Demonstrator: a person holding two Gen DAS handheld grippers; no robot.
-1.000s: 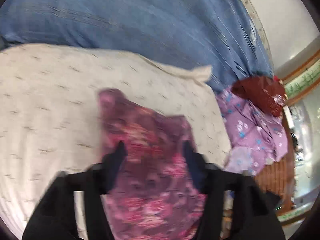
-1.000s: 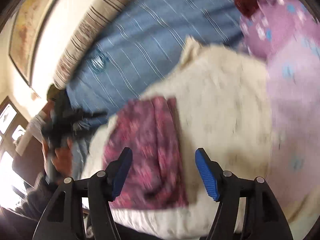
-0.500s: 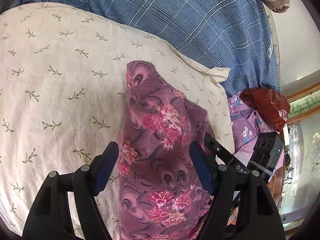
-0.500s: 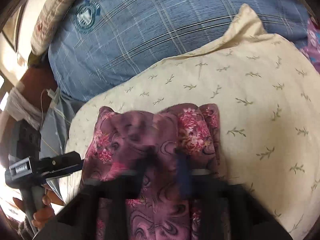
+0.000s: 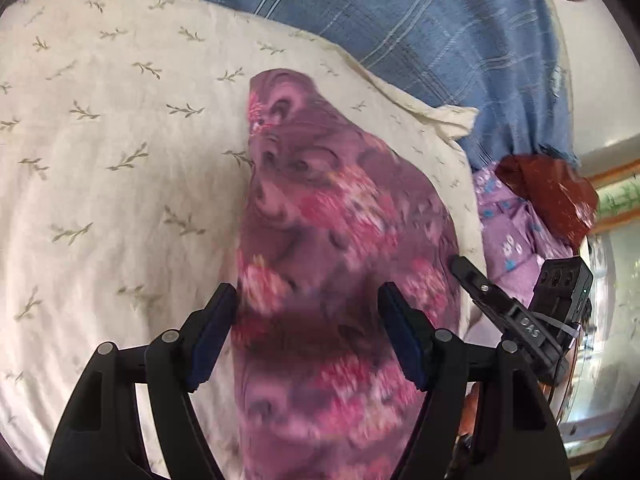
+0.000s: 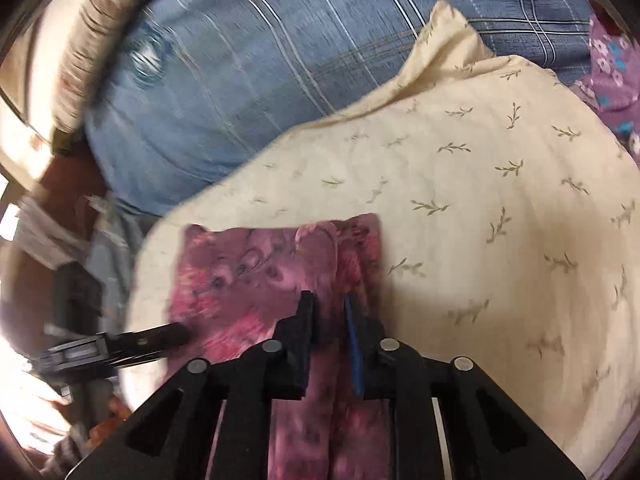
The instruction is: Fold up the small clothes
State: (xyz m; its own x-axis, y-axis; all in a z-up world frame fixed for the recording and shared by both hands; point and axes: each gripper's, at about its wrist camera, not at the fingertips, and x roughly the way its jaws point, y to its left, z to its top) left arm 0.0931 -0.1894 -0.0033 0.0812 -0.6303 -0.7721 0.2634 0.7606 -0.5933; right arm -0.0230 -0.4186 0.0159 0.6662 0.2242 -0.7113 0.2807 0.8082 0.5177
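Purple floral cloth [image 6: 256,280] lies on my cream pillow [image 6: 500,240]; my right gripper [image 6: 329,312], jaws just reopening, pinches its fold, left gripper [image 5: 308,328] stands spread.

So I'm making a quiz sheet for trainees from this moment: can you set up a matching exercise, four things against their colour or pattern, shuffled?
Things:
1. small garment
2. pillow
3. bedsheet
4. bag

Looks:
A. blue with pale check lines
B. dark red, shiny
C. purple with pink flowers
D. cream with small leaf sprigs

Pairs: 1-C, 2-D, 3-A, 4-B
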